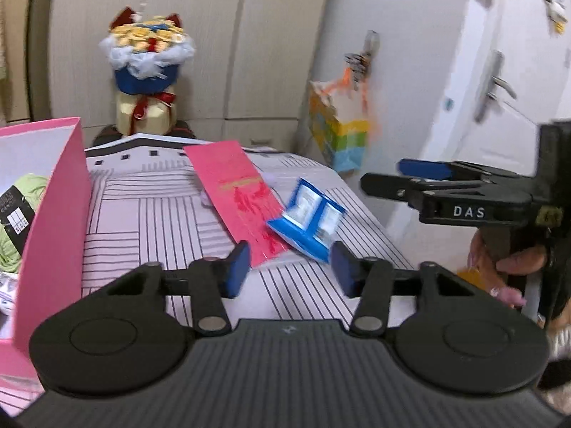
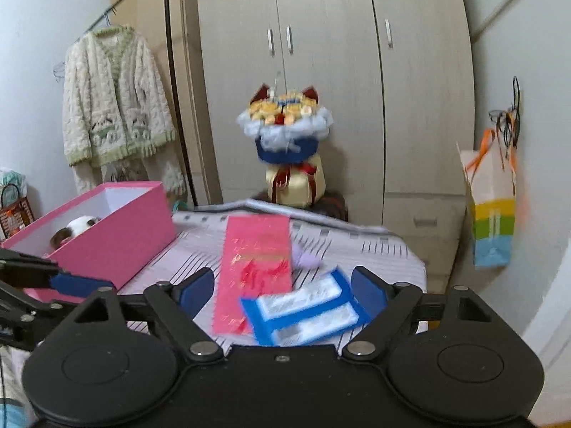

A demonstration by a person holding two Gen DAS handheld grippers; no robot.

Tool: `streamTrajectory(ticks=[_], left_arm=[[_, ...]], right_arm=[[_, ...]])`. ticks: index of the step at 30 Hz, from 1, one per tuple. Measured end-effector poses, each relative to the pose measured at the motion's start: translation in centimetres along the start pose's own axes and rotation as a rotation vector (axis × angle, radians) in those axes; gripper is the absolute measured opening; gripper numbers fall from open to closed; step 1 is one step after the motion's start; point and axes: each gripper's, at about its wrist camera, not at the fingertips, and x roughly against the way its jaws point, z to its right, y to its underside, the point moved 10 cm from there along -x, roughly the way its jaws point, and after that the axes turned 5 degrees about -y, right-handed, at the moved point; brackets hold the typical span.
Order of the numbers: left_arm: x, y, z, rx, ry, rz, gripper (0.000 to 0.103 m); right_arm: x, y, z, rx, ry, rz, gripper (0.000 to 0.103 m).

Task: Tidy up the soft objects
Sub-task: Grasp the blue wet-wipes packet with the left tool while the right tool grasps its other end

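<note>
A blue soft packet (image 1: 307,218) lies on the striped cloth (image 1: 160,221) beside a long pink envelope (image 1: 238,199). My left gripper (image 1: 289,270) is open and empty just in front of them. A pink box (image 1: 53,214) at the left holds a green yarn ball (image 1: 18,214). In the right wrist view my right gripper (image 2: 283,290) is open and empty, its pads either side of the blue packet (image 2: 303,308) and the pink envelope (image 2: 255,267). A small lilac pompom (image 2: 306,258) lies beside the envelope. The pink box (image 2: 117,235) holds a plush toy (image 2: 76,230).
A flower bouquet (image 2: 287,142) stands behind the table before a wardrobe (image 2: 321,71). A striped paper bag (image 2: 494,214) hangs on the right wall. A knitted cardigan (image 2: 114,107) hangs on a rack at the left. The right gripper (image 1: 389,174) appears side-on in the left wrist view.
</note>
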Motion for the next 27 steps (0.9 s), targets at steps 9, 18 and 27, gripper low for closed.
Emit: streamTrajectory(ticks=[9, 18, 27], left_arm=[[-6.0, -0.4, 0.7, 0.098, -0.002, -0.008, 0.047], [-11.2, 0.6, 1.8, 0.223, -0.025, -0.096, 0.04], [-12.7, 1.4, 1.0, 0.267, -0.051, -0.082, 0.034]], right_arm=[[-5.5, 1.6, 3.6, -0.088, -0.082, -0.086, 0.087], [-9.9, 3.8, 6.3, -0.166, -0.155, -0.161, 0.087], [-11.5, 6.2, 8.0, -0.325, -0.249, -0.225, 0.067]])
